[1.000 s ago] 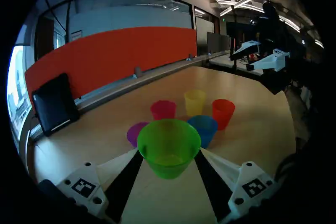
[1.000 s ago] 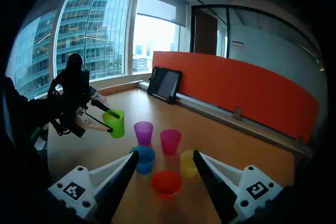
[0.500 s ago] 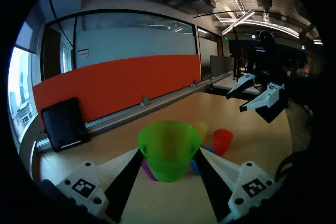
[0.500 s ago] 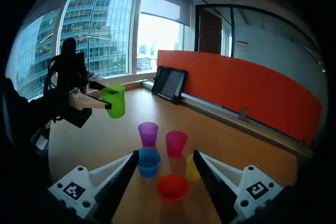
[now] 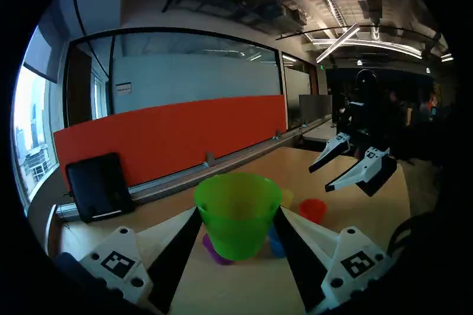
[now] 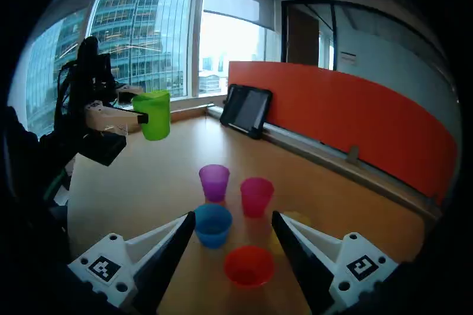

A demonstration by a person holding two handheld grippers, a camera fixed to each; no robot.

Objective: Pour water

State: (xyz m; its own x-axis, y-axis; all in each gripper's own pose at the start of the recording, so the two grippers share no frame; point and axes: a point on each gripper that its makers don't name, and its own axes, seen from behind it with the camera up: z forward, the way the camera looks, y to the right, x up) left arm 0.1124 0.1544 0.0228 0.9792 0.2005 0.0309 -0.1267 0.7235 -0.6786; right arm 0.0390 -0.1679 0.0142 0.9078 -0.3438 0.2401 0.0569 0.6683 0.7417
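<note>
In the left gripper view a translucent green cup (image 5: 237, 220) stands upright between the fingers, with my left gripper (image 5: 236, 216) shut on it, high above the table. Behind it peek the purple cup (image 5: 211, 250), blue cup (image 5: 275, 243), yellow cup (image 5: 287, 197) and red cup (image 5: 312, 209). My right gripper (image 5: 319, 178) hangs open over the table at the right. In the right gripper view my right gripper (image 6: 232, 220) is open above the blue cup (image 6: 211, 224) and red cup (image 6: 249, 266). The left gripper (image 6: 142, 116) holds the green cup (image 6: 152, 115) at upper left.
A purple cup (image 6: 214, 181), a magenta cup (image 6: 256, 195) and a half-hidden yellow cup (image 6: 291, 219) stand on the wooden table (image 6: 148, 179). A dark tablet (image 6: 248, 109) leans at the table's back by the orange partition (image 6: 366, 120). Windows lie beyond.
My left gripper has risen with the green cup, so the table cups sink lower in its view. The right gripper has lifted slightly and stays open.
</note>
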